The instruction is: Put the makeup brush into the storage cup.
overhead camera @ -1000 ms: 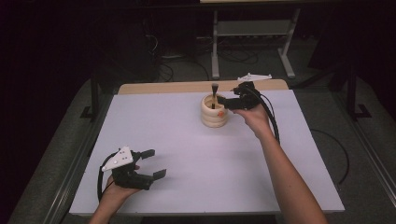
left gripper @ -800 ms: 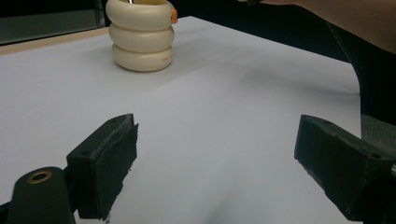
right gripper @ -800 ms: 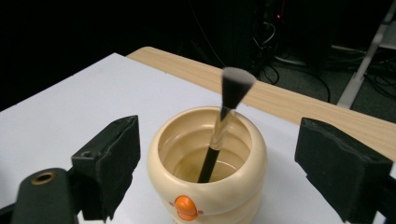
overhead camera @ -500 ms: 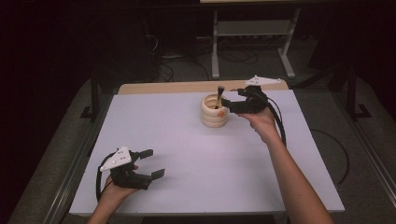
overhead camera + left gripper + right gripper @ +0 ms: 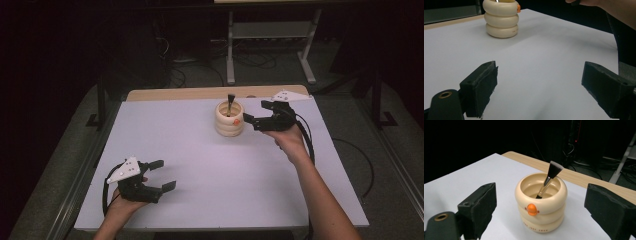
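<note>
Inside the ringed cup (image 5: 541, 202), right gripper view reveals a brush (image 5: 548, 179) leaning

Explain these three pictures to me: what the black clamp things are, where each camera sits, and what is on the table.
No robot here: a person holds a hand-held gripper in each hand. The high view looks down from above the person's side of the white table. The left gripper rests near the front edge with its fingers open, holding nothing. The right gripper, also open and holding nothing, is beside a cream ringed cup. The other two pictures come from cameras riding on each gripper, looking out between its two black fingers. The right gripper view shows the cup with a makeup brush leaning inside it.
</note>
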